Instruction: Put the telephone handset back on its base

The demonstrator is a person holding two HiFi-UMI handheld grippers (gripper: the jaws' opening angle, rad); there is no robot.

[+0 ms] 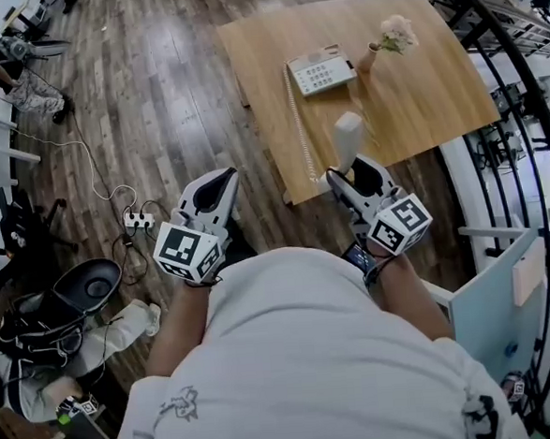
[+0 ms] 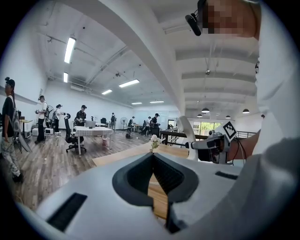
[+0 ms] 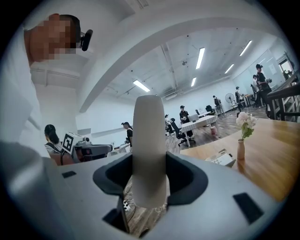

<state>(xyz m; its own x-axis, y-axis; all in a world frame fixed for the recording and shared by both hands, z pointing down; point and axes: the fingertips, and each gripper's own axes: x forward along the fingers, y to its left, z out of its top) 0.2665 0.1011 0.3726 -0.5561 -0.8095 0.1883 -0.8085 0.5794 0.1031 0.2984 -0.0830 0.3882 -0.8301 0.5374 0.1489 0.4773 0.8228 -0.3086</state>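
The cream handset (image 1: 347,139) stands upright above the near edge of the wooden table (image 1: 436,99), with my right gripper (image 1: 343,174) shut on its lower part. In the right gripper view the handset (image 3: 149,150) fills the gap between the jaws. The telephone base (image 1: 319,73) lies further back on the table, and its coiled cord (image 1: 298,128) runs toward the handset. The base (image 3: 220,159) also shows to the right in the right gripper view. My left gripper (image 1: 222,179) hangs over the floor left of the table, shut on nothing, with its tips (image 2: 152,161) meeting.
A small vase with pale flowers (image 1: 389,39) stands right of the base. A power strip with cables (image 1: 136,219) lies on the wood floor at left. A black railing (image 1: 530,102) curves along the right. Bags and a chair (image 1: 92,288) sit at lower left. People stand far off.
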